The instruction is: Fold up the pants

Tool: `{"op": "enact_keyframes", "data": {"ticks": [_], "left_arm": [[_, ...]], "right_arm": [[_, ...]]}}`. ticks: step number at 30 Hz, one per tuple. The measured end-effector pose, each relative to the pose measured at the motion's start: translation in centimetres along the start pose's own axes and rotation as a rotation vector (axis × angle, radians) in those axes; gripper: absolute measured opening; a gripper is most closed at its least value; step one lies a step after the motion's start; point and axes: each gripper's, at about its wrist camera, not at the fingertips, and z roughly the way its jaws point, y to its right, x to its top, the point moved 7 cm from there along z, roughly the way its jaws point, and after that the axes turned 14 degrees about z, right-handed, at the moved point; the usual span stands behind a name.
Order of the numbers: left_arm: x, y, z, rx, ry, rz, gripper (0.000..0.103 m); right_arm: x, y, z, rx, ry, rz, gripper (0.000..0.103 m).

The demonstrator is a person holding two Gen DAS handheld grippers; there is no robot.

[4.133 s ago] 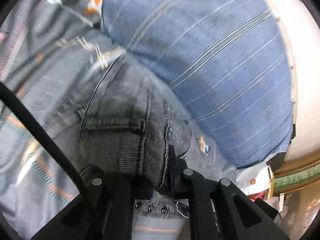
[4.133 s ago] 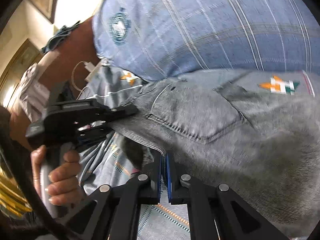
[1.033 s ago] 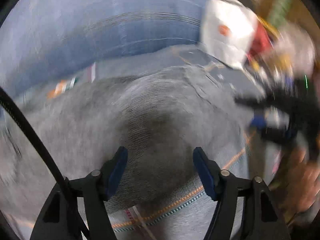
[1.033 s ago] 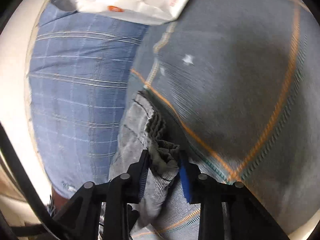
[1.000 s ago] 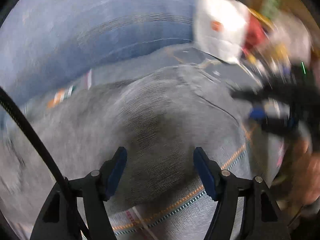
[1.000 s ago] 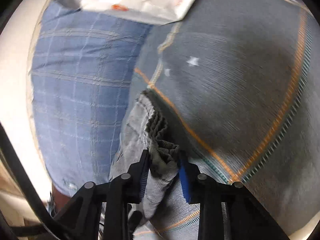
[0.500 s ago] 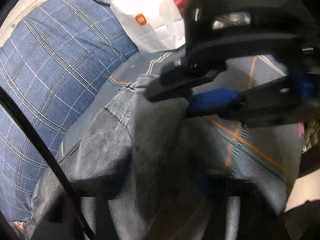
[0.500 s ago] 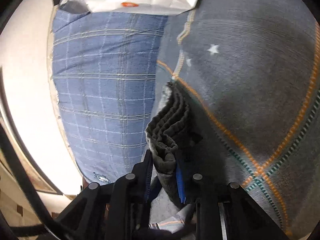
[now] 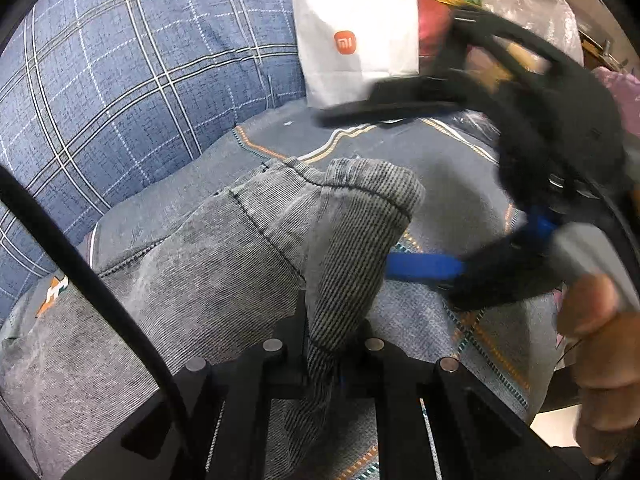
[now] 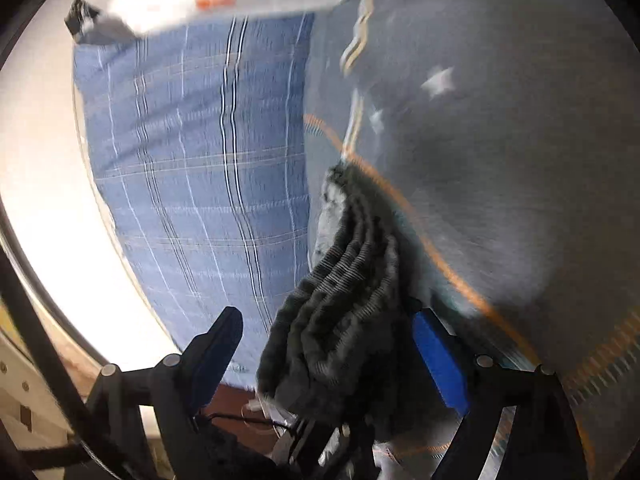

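A grey bedspread with orange stripes [image 9: 460,168] lies under me, with one blue plaid pillow [image 9: 140,80] and one white paper bag [image 9: 356,40] behind. My left gripper [image 9: 324,344] is clamped on the bunched hem of the single grey corduroy pants [image 9: 224,264]; my right gripper [image 10: 332,360] has just opened, cloth loose between its jaws. I'd say the folding is midway.

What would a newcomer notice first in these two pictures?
The grey pants, bunched at the centre of the left view on a grey bedcover, with the left gripper shut on the cloth. To their right the right gripper has just opened wide; behind stand a white paper bag and a blue checked pillow.
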Motion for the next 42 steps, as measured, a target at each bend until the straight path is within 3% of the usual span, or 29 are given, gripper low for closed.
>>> {"op": "enact_keyframes", "data": {"ticks": [2, 3, 5, 7, 9, 15, 19, 22, 25, 30, 32, 34, 35, 36, 37, 40, 42], "left_arm": [[0.3, 0.2, 0.5, -0.004, -0.003, 0.011, 0.010], [0.4, 0.3, 0.6, -0.005, -0.001, 0.012, 0.010], [0.4, 0.1, 0.5, -0.018, 0.003, 0.000, 0.010], [0.5, -0.2, 0.1, -0.026, 0.018, -0.019, 0.010], [0.8, -0.6, -1.0, -0.031, 0.053, -0.044, 0.010], [-0.4, -3.4, -8.1, 0.018, 0.196, -0.172, 0.010], [-5.2, -7.1, -10.8, 0.016, 0.257, -0.422, 0.010], [-9.8, -9.9, -11.1, 0.017, 0.270, -0.628, 0.010], [-14.0, -11.7, -9.9, -0.038, 0.254, -0.808, 0.010], [-17.2, -11.8, -8.7, -0.059, 0.202, -0.853, 0.011], [-18.0, -12.4, -8.1, -0.080, 0.183, -0.892, 0.018], [-18.7, -12.8, -7.9, -0.122, 0.180, -0.934, 0.026], [-19.1, -13.0, -7.9, -0.148, 0.186, -0.955, 0.028], [-19.4, -13.2, -8.1, -0.163, 0.188, -0.970, 0.031], [-19.7, -13.3, -8.4, -0.176, 0.188, -0.980, 0.032], [-20.2, -13.5, -9.8, -0.173, 0.167, -0.974, 0.038], [-20.8, -14.1, -10.7, -0.157, 0.156, -0.967, 0.041]], "right_arm": [[0.2, -0.3, 0.4, -0.030, 0.005, -0.027, 0.073], [0.2, -0.5, 0.5, -0.059, 0.020, -0.054, 0.049], [0.2, -0.7, 0.5, -0.094, 0.040, -0.085, 0.038], [-0.1, -1.1, 0.1, -0.089, 0.042, -0.108, 0.018], [-0.9, -2.0, -0.9, -0.064, 0.041, -0.174, 0.017], [-8.3, -8.9, 0.0, -0.001, 0.011, -0.480, 0.016], [-13.6, -10.8, 4.5, -0.054, -0.088, -0.628, 0.016], [-16.8, -10.4, 9.3, -0.141, -0.156, -0.711, 0.016], [-19.4, -8.3, 13.6, -0.246, -0.231, -0.771, 0.016], [-21.9, -4.2, 17.7, -0.374, -0.307, -0.830, 0.015], [-21.5, -2.8, 18.5, -0.407, -0.307, -0.808, 0.016], [-20.6, -2.5, 18.5, -0.410, -0.295, -0.780, 0.022], [-20.4, -2.5, 18.2, -0.397, -0.299, -0.772, 0.033], [-20.3, -3.2, 17.5, -0.361, -0.286, -0.763, 0.053], [-20.2, -3.9, 17.0, -0.335, -0.264, -0.761, 0.065], [-19.7, -6.3, 14.9, -0.254, -0.202, -0.768, 0.064], [-19.0, -6.5, 14.2, -0.268, -0.170, -0.764, 0.064]]}}
